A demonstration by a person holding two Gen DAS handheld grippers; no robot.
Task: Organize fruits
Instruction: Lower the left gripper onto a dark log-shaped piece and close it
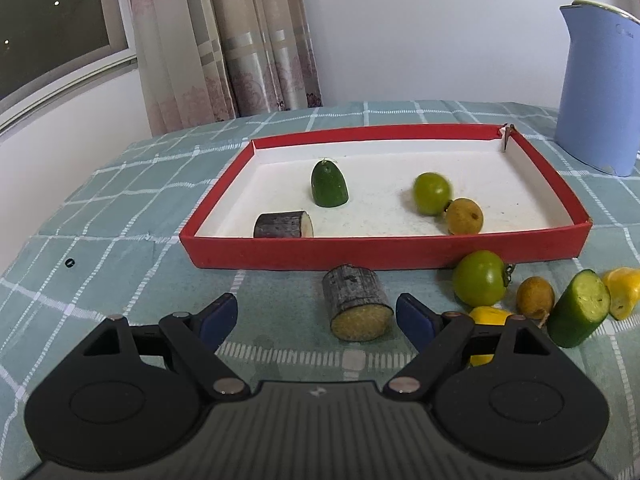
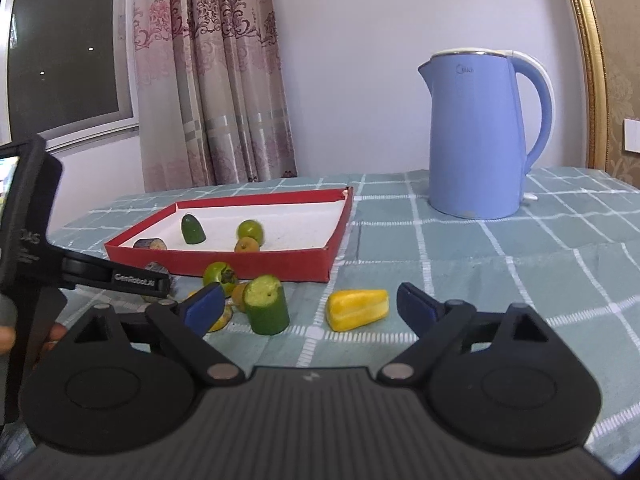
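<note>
Blue kettle (image 2: 478, 136) on checked tablecloth (image 2: 500, 256); patterned curtain (image 2: 208, 80) beside dark window (image 2: 64, 40).

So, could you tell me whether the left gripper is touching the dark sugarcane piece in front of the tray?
Apart: the left wrist view shows cloth between the sugarcane piece and both pads of the left gripper.

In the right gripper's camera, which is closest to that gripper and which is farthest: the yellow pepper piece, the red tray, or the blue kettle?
From the right gripper, nearest first:
1. Yellow pepper piece: on the cloth just ahead, between the open jaws and touching neither.
2. Red tray: farther back, to the left.
3. Blue kettle: farthest, standing at the back right.
</note>
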